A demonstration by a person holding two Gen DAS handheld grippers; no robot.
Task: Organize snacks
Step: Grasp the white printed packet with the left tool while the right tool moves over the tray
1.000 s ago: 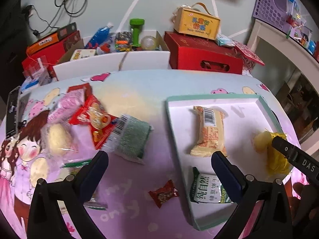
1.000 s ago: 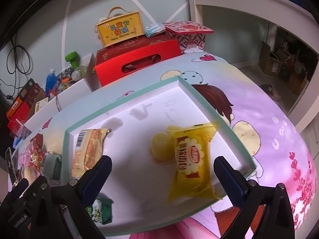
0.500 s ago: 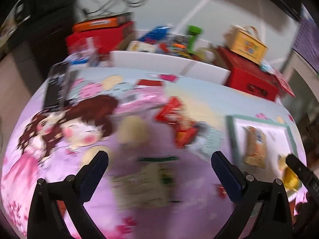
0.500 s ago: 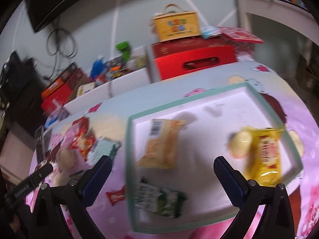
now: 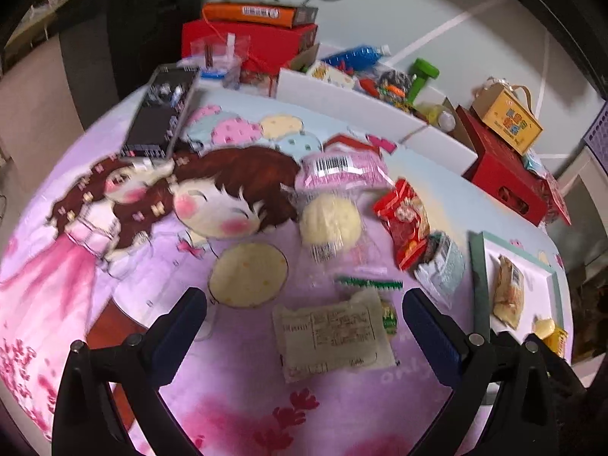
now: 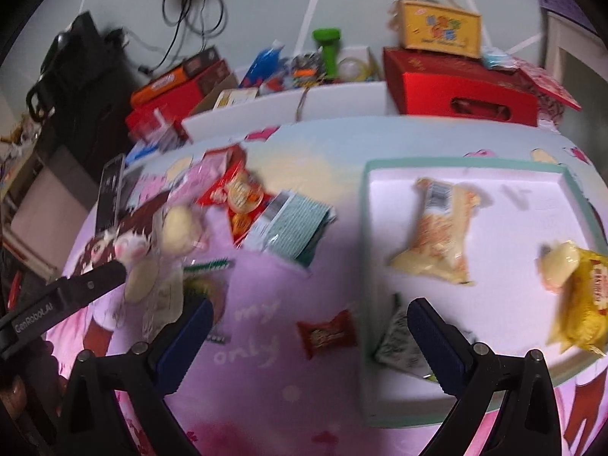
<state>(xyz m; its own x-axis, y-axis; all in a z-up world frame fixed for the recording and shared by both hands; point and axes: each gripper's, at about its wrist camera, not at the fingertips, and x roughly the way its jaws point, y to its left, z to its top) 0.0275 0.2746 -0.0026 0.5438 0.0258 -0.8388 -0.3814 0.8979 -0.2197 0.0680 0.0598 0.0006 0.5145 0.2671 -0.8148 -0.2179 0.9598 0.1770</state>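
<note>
Swung left off the tray within the last second — left gripper (image 5: 304, 321) now spread wide and empty over the flat beige packet (image 5: 334, 336), low centre. Likely the next pick. Right gripper (image 6: 306, 336) likewise agape, holding nothing, framing the small red candy (image 6: 327, 333). Beyond: round bun (image 5: 330, 220), red pouch (image 5: 406, 220), pink pack (image 5: 338, 169), all loose on the cartoon-print cloth (image 5: 114, 205). Mint-rimmed tray (image 6: 448, 161) at right, holding a few snacks already. Far back — red boxes, yellow carton, cables against a pale wall.
</note>
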